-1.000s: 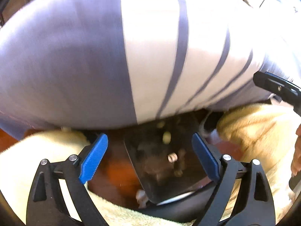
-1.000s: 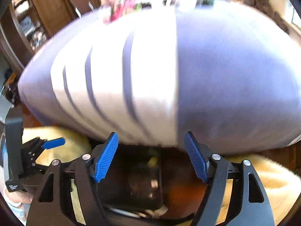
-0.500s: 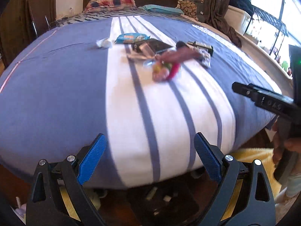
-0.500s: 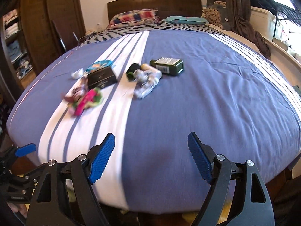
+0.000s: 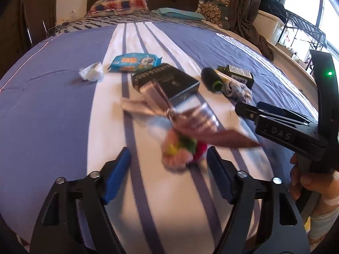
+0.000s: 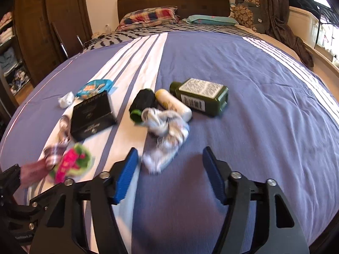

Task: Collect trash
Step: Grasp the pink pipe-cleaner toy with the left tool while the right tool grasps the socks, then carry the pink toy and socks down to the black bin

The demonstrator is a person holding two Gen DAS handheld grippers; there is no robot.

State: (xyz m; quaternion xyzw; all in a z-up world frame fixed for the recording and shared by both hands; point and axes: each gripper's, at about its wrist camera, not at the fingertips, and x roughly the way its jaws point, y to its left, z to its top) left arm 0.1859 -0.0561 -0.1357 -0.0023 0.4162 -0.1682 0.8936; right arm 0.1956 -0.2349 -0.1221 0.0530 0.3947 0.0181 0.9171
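Trash lies scattered mid-bed [image 6: 264, 110], within reach from the foot end. Left gripper [image 5: 168, 166], jaws just narrowing with nothing between them, lines up on a crumpled pink-green wrapper [image 5: 180, 150]. Right gripper [image 6: 170, 170], also closing and empty, aims at a wadded white tissue [image 6: 165, 137] beside the green bottle [image 6: 201, 97] and black box [image 6: 92, 116].

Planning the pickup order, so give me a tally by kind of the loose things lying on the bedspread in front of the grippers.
Bottles and tubes: 3, namely green bottle, cream tube, black bottle
Boxes: 1, black box
Packets and wrappers: 3, namely blue packet, silver wrapper, pink-green wrapper
Crumpled paper or cloth: 2, namely tissue, white rag
Total: 9
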